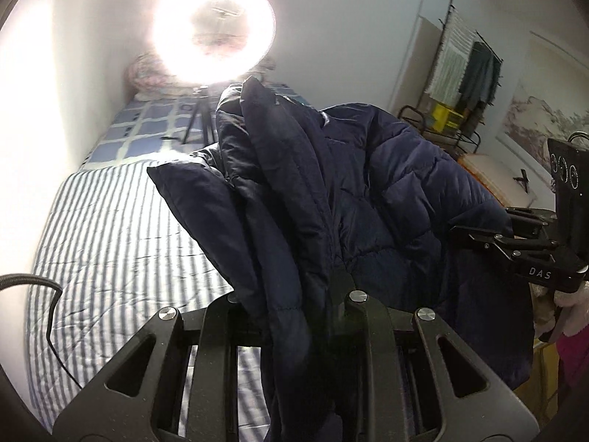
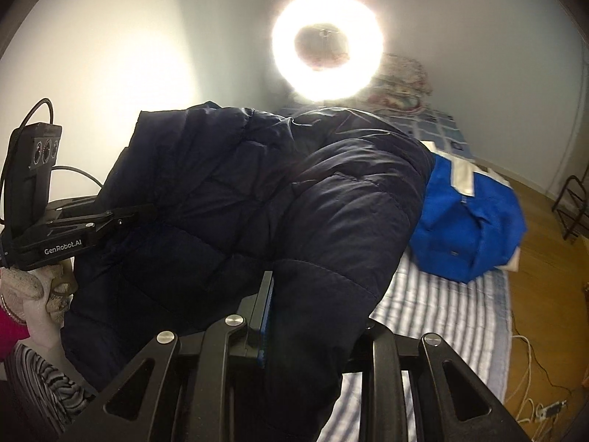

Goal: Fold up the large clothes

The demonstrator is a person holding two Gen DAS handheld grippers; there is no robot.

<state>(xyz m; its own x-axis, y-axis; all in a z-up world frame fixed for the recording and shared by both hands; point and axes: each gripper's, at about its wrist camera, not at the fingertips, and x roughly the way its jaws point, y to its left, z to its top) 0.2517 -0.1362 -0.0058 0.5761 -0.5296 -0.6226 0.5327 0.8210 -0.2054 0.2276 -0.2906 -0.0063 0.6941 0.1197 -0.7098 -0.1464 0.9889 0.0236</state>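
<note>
Right now both grips are on the navy puffer jacket (image 1: 386, 199), which hangs in the air above the striped bed (image 1: 121, 228). The left hand-held gripper (image 1: 331, 294) is clamped on a thick bunch of the fabric, and the right hand-held gripper (image 2: 305, 305) is clamped on another bulky edge, its blue-edged pad showing against the cloth. This looks like the carry-and-spread step: the jacket is lifted, not yet laid flat. Next, I reckon, it needs lowering onto the bed with the two held edges drawn apart and kept level. That quilted shell looks slick and puffy, so it may slump and trap air. A blue garment (image 2: 471, 228) sits crumpled on the bed near the far edge, and a ring light (image 2: 327, 46) glares ahead.
</note>
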